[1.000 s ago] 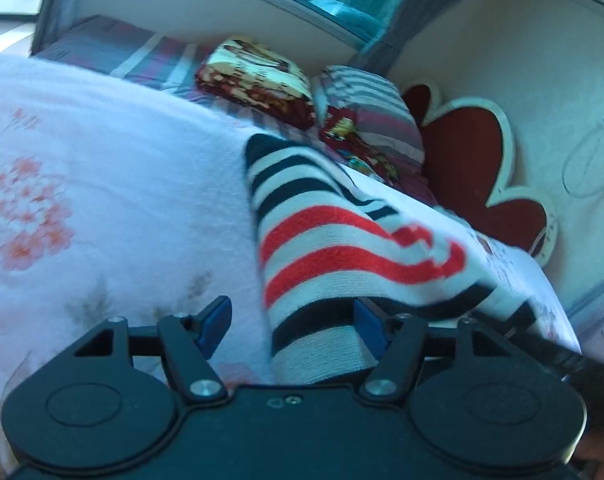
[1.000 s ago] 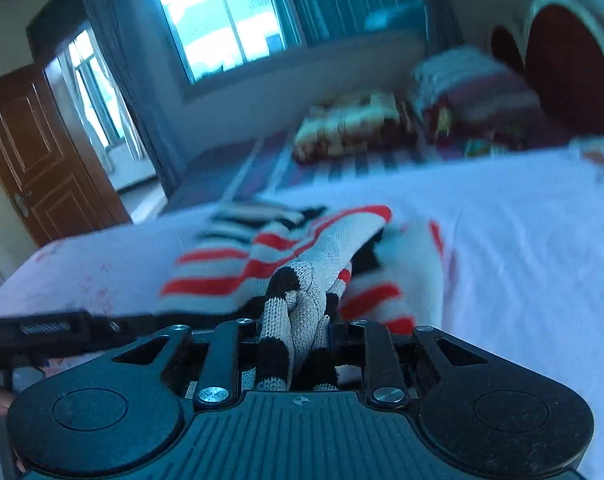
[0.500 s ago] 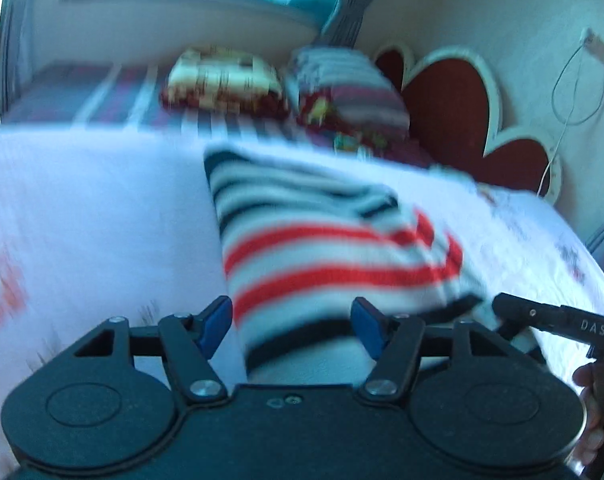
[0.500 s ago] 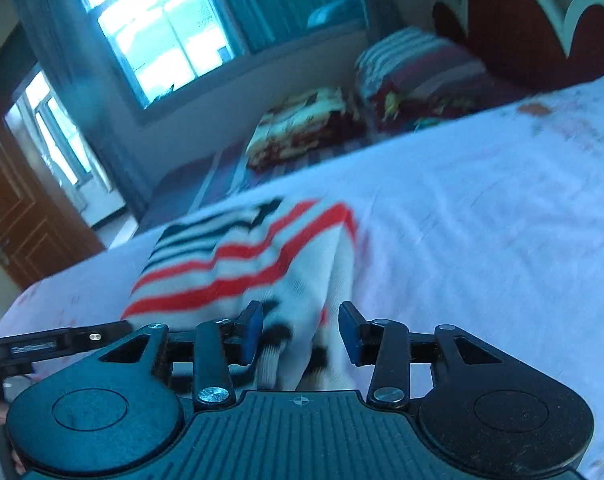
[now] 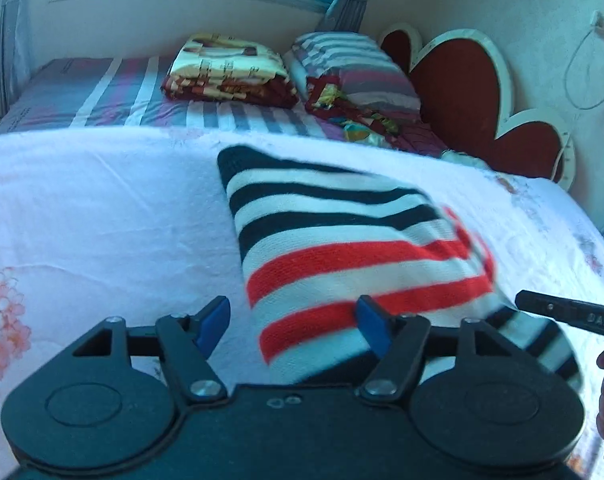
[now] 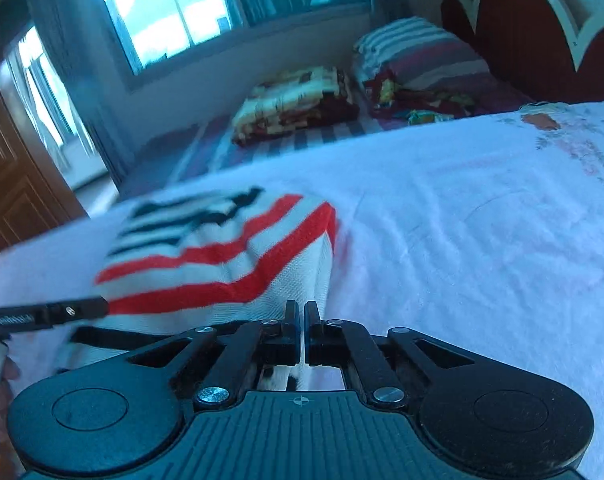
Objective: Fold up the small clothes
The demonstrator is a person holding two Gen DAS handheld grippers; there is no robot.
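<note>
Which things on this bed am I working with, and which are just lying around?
In the job: striped knit garment; left gripper, open; right gripper, shut.
Lying about: patterned folded blanket; striped pillow; heart-shaped headboard; floral bedsheet.

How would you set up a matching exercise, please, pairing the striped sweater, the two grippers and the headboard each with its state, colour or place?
Things:
1. striped sweater
2. left gripper
3. right gripper
4. headboard

States, colours, places:
A. jaws shut
B. red, heart-shaped
C. jaws open
D. lying on the white bedspread

Pairs: 1-D, 2-C, 3-A, 4-B
</note>
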